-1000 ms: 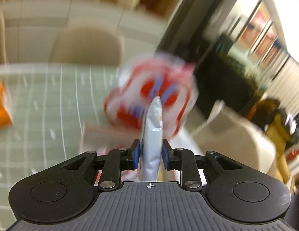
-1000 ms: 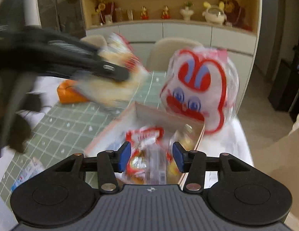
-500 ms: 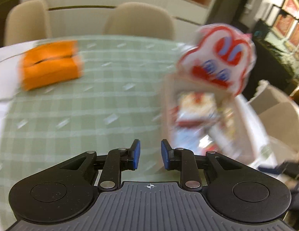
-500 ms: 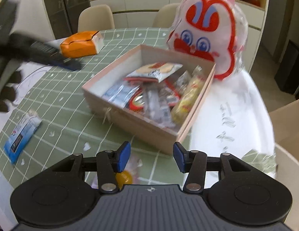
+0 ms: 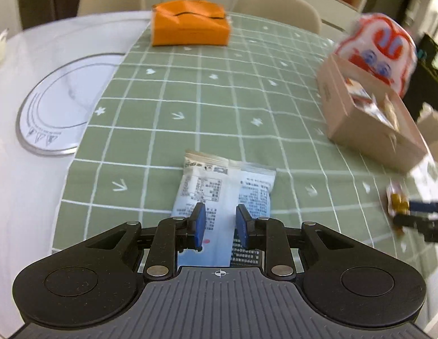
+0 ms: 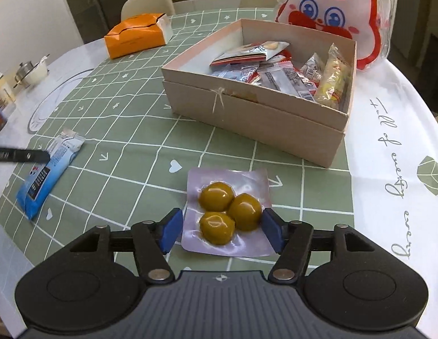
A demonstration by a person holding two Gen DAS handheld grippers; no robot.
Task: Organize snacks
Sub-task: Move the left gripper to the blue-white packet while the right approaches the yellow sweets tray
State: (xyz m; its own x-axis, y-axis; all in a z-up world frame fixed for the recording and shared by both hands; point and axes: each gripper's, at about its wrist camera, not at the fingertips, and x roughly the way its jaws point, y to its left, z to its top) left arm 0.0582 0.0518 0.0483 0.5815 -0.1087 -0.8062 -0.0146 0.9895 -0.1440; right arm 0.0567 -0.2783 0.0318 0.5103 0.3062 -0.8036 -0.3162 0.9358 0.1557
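Note:
A blue-and-white snack packet (image 5: 221, 186) lies flat on the green checked cloth. My left gripper (image 5: 220, 227) hovers just over its near end, jaws a narrow gap apart and gripping nothing. A clear vacuum pack of three yellow-brown balls (image 6: 227, 206) lies near the table's front. My right gripper (image 6: 221, 233) is low around it, jaws opening, one pad on each side and neither pressing. Beyond stands the open cardboard box (image 6: 247, 107) holding several snack packets. The blue packet (image 6: 46, 172) also shows at the left of the right wrist view, with a left finger (image 6: 35, 156) over it.
A red-and-white bunny-face bag (image 6: 331, 8) leans behind the box. An orange tissue box (image 6: 134, 36) sits at the far side of the cloth. A round turntable ring (image 5: 58, 104) marks the white tabletop. A small pot and jars (image 6: 29, 70) stand at the left edge. Chairs (image 5: 275, 2) line the far side.
My left gripper let go of a silvery packet at the box, then swung left and down over the blue packet. My right gripper sank over the vacuum pack and its jaws widened.

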